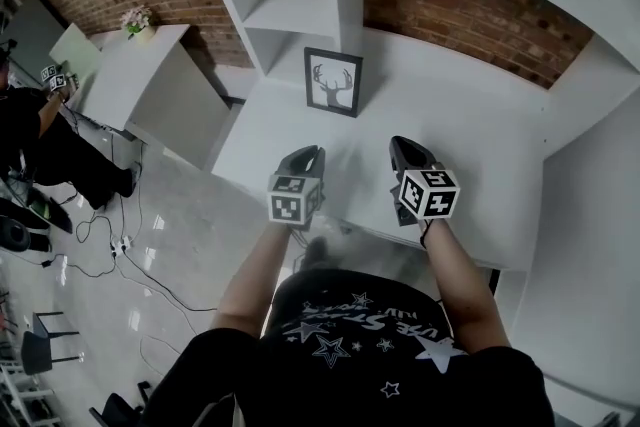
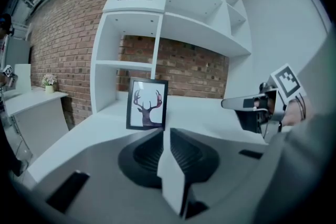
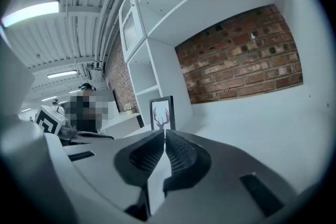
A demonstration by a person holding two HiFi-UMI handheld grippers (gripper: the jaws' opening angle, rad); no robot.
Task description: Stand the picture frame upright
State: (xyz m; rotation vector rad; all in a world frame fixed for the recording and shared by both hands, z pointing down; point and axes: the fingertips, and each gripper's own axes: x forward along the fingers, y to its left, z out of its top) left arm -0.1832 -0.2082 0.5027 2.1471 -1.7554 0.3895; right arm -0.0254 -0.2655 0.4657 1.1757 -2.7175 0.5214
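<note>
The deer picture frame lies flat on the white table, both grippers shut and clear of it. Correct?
No: the left gripper view shows the picture frame standing upright on the white table. The left gripper and right gripper are shut and clear of it.

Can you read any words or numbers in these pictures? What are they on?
The shirt: letters among white stars, upside down, too blurred to read.
The marker cubes: only black-and-white square patterns, no words.
The picture frame: a deer's head with antlers, no words.
No text can be read anywhere.
</note>
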